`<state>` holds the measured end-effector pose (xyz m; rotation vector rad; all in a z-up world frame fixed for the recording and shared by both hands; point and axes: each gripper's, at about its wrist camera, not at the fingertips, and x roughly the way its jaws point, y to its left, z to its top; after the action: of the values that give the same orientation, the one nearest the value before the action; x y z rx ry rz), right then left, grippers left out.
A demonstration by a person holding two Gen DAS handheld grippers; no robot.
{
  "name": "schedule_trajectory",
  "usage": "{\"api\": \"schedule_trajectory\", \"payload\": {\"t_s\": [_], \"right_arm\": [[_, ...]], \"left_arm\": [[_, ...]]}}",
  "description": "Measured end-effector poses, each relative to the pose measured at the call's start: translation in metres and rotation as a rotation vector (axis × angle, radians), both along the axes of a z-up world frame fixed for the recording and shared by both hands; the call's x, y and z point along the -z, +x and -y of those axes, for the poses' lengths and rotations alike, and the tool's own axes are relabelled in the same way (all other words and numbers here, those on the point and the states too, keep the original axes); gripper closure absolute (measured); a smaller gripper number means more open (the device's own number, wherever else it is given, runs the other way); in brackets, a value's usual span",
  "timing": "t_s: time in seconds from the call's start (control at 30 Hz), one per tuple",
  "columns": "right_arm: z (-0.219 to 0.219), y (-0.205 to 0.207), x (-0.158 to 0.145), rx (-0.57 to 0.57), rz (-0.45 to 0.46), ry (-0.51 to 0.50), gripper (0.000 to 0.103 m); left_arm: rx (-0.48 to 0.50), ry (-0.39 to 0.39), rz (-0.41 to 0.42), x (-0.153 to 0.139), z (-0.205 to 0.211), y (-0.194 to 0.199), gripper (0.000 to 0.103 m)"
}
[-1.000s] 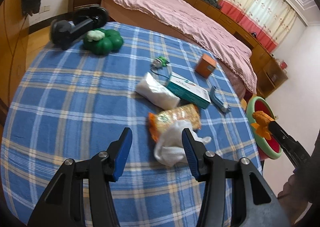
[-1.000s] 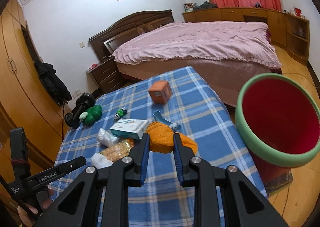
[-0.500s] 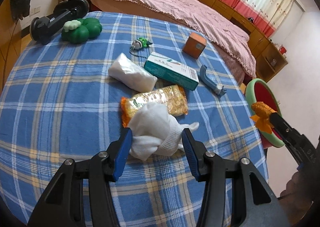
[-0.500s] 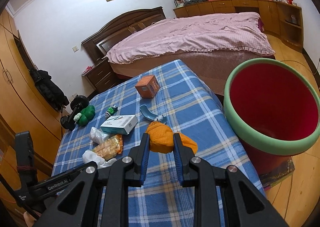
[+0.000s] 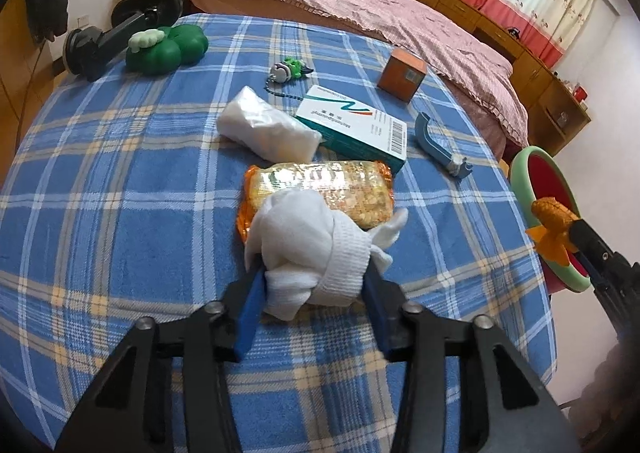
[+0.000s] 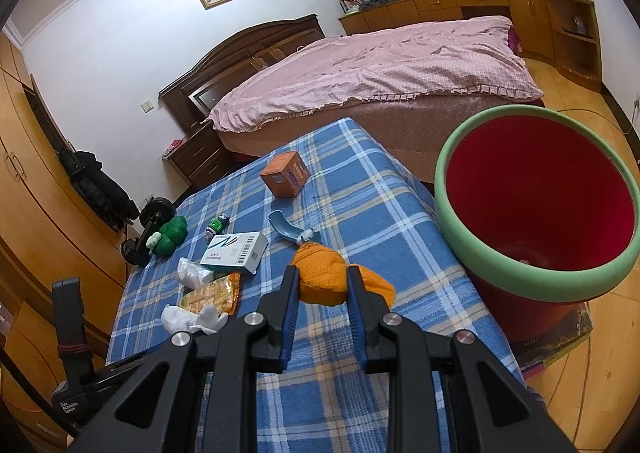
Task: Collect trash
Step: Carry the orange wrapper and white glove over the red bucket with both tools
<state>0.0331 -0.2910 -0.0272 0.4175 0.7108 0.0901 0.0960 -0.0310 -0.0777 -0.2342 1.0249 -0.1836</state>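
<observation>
Blue plaid tablecloth (image 5: 120, 193) is filling the left wrist view, where the left gripper (image 5: 312, 285) is straddling a crumpled white sock (image 5: 316, 253), fingers apart. Right wrist view: the right gripper (image 6: 320, 289) is clamping a crumpled orange wrapper (image 6: 324, 273) beside the green-rimmed red bin (image 6: 536, 209).

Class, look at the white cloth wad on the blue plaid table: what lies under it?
The white cloth wad rests on the near end of the orange snack packet, whose far part shows. That covered end is hidden, as is any table beneath. The left tongs flank the wad.
</observation>
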Motion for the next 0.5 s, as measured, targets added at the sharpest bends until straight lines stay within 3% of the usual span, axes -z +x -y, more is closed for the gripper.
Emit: {"api": "schedule_trajectory", "payload": {"t_s": [0.13,0.5], "right_arm": [[0.002,-0.001,0.000,0.002,-0.001,0.004,0.078],[0.002,-0.016,-0.012,0.018,0.035,-0.003,0.078]], "left_arm": [[-0.012,-0.036,0.009,-0.002,-0.007,-0.004,0.069],[0.009,-0.061,0.127,-0.042,-0.009,-0.025,0.070]]}}
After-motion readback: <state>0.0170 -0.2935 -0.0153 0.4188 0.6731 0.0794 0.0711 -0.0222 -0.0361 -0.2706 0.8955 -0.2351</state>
